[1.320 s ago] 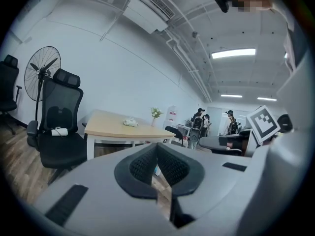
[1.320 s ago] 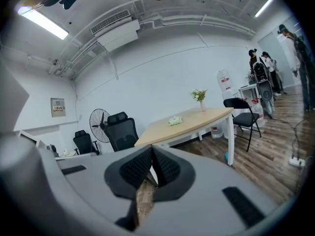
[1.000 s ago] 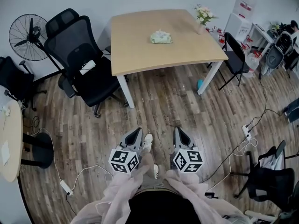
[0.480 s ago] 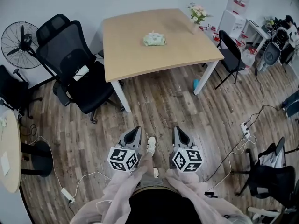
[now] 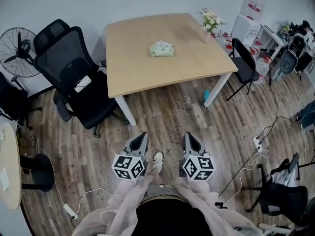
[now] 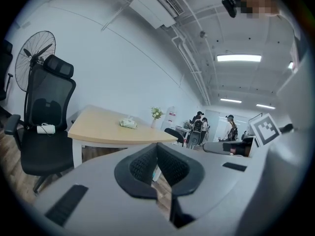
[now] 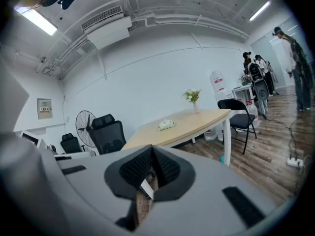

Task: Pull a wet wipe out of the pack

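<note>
Near the middle of the wooden surface (image 5: 133,58), the wet wipe pack (image 5: 162,48) is lying, with what looks like a flower vase (image 5: 210,23) standing at one corner. Well apart, the left gripper (image 5: 141,136) and right gripper (image 5: 189,135) are hovering over the floor (image 5: 172,112), fingers pressing together, pinching nothing.

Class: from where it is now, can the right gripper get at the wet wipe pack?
Probably not yet. The right gripper hangs by the person's body, with wooden floor between it and the table where the wet wipe pack lies. Nothing blocks the way; stepping closer should do.
</note>
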The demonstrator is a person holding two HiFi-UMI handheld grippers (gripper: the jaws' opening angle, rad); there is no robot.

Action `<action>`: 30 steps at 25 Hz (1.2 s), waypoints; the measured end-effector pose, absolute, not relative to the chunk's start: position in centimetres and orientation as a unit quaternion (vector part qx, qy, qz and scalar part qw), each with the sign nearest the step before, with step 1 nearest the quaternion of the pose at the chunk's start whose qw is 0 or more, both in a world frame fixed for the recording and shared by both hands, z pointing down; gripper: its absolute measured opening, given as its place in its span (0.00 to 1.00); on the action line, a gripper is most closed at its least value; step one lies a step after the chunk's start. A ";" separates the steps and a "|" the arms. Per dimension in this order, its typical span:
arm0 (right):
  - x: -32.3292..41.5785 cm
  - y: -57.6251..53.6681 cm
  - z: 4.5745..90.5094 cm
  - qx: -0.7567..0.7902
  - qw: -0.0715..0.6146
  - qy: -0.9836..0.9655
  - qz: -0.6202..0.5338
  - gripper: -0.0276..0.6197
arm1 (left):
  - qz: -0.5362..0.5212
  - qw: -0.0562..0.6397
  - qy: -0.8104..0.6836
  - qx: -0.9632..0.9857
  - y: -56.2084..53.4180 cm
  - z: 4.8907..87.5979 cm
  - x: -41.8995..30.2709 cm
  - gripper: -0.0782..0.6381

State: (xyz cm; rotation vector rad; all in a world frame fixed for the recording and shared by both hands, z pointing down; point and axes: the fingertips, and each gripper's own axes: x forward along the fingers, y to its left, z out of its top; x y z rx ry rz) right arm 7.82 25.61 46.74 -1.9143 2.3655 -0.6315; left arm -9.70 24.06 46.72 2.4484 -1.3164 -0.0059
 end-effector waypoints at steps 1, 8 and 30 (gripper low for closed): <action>8.1 25.0 46.7 -0.618 0.016 0.759 -0.204 0.06 | -0.002 0.181 -0.466 0.866 23.4 46.7 -9.6 0.13; 8.4 21.0 47.1 -0.620 0.013 0.755 -0.214 0.06 | 0.006 0.188 -0.463 0.866 19.1 46.8 -9.3 0.13; 7.4 8.5 47.0 -0.630 0.020 0.745 -0.218 0.06 | 0.006 0.187 -0.444 0.876 6.2 46.4 -9.8 0.13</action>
